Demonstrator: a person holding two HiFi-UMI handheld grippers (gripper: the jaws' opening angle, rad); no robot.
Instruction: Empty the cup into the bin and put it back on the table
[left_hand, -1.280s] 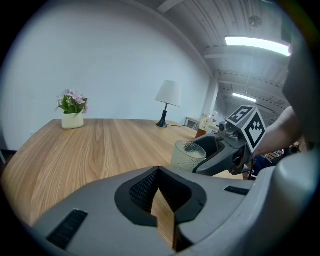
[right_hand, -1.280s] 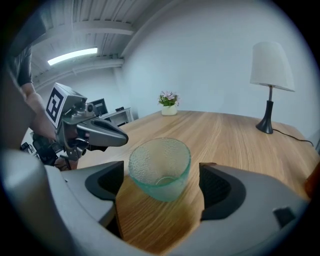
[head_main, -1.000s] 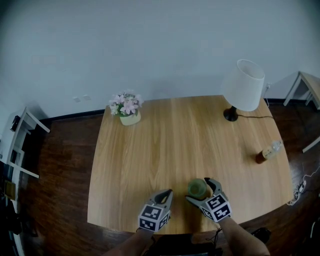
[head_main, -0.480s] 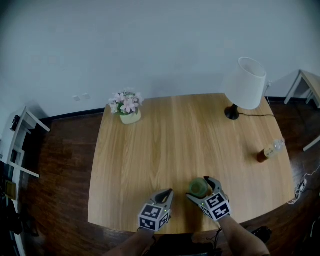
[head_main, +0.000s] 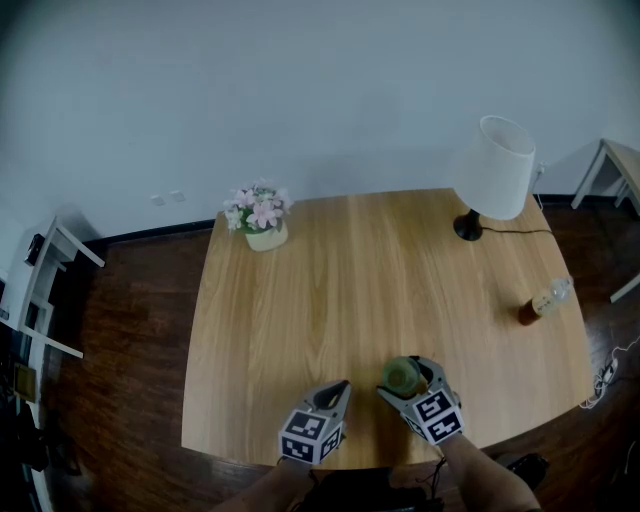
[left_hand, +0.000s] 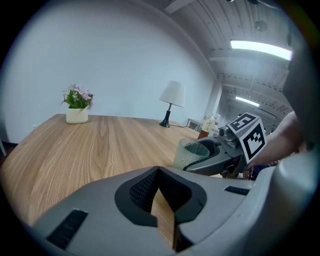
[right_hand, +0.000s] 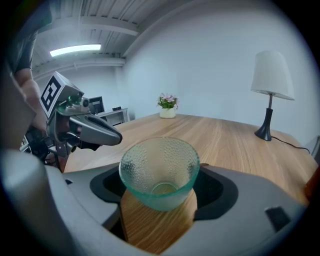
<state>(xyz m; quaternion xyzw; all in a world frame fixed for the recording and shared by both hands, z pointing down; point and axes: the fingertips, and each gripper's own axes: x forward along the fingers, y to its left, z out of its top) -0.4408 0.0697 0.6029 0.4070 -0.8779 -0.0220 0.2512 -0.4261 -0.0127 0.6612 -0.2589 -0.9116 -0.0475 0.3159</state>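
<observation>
Cup (head_main: 401, 376): a clear, green-tinted, dimpled glass standing upright on the table (head_main: 330, 280), near the front edge and right of centre.
Right gripper (head_main: 400, 380): its jaws are apart with one on each side of the cup, and they have just been closing. Dark pad shows on both sides of the glass.
Left gripper (head_main: 338, 386): it sits just beside the right one and low over the table. Its jaws meet at the tips with nothing between them.
Head view only: this view takes in the whole tabletop. A bottle (head_main: 543, 300) lies on its side near the right edge, the flowers (head_main: 258, 215) stand at the back left, and the lamp (head_main: 495, 170) stands at the back right with its cord trailing off. The dark floor, a white shelf (head_main: 40, 290) at the left and both forearms also show.
Right gripper view only: this view looks down into the cup. A pale disc shows at its base, and I cannot tell what it holds. The left gripper shows at the left, seen from the side.
Left gripper view only: a thin wedge of wood grain shows between its own closed jaws. To the right, the cup is seen from the side, tucked against the right gripper's near jaw. A ceiling light (left_hand: 260, 48) shows overhead.
</observation>
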